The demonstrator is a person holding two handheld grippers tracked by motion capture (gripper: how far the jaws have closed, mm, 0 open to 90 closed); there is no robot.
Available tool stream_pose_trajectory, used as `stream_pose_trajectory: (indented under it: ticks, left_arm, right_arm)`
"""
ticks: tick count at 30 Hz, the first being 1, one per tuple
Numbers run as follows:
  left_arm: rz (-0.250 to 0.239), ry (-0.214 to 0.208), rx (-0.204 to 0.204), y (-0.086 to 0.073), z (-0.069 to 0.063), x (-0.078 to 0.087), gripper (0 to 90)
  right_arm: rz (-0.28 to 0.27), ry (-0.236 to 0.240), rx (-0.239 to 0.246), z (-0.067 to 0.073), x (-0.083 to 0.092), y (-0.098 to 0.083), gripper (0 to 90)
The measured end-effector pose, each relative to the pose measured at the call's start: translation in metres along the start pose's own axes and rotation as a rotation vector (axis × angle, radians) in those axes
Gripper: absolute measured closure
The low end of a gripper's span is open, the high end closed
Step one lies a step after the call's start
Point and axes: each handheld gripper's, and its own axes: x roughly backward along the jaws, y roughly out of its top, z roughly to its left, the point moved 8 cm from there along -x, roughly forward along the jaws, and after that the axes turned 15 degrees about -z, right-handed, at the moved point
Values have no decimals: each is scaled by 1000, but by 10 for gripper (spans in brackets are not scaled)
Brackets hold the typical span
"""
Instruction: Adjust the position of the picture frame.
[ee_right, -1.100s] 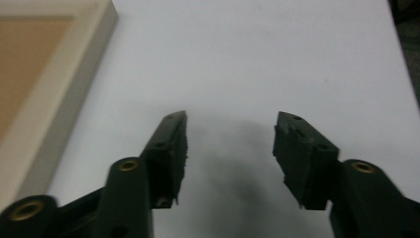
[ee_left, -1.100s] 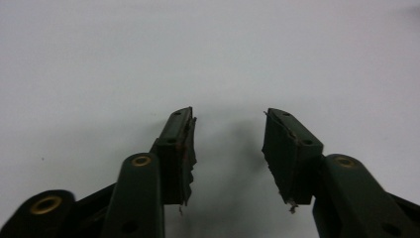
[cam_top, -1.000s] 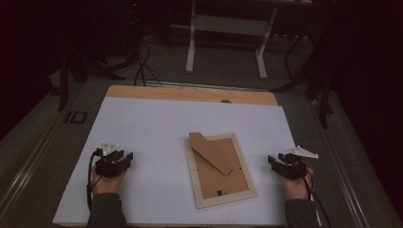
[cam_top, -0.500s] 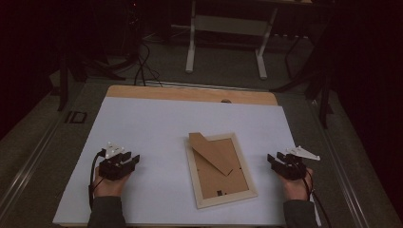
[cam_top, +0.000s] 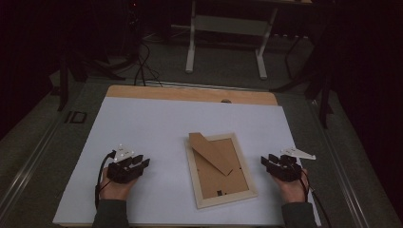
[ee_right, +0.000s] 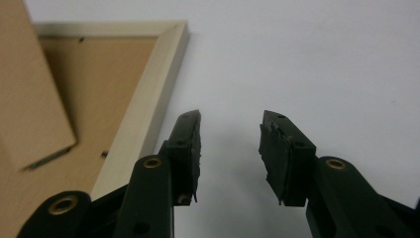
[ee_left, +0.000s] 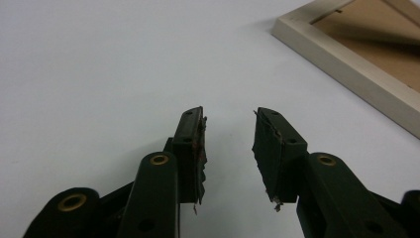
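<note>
A pale wooden picture frame lies face down in the middle of the white table cover, its brown backboard up and a cardboard stand folded out over it. My left gripper rests on the cover to the frame's left, open with nothing between its jaws, which have just been closing a little. In the left gripper view the frame's corner is at the upper right, ahead of the gripper. My right gripper sits to the frame's right, open and empty, its jaws also narrowing. Its own view shows the frame's edge just left of the gripper.
The white cover lies on a wooden table whose far strip shows bare. Beyond the table stand a white metal stand and cables on a dark floor. A person's hands hold both grippers at the near edge.
The left gripper has shifted slightly right toward the frame. Both grippers' jaws have narrowed. The frame has not moved.
</note>
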Motion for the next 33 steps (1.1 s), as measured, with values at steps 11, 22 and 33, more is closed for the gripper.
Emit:
stream_pose_trajectory:
  ticks: [11,22,33]
  left_arm:
    - [-7,1,23,0,6,0,632]
    - [-10,-9,16,2,8,1,663]
    - [-10,3,16,1,10,1,657]
  right_arm:
    - [39,54,15,20,13,-3,601]
    - [66,128,66,39,32,-16,651]
    - [117,202,99,43,44,-38,779]
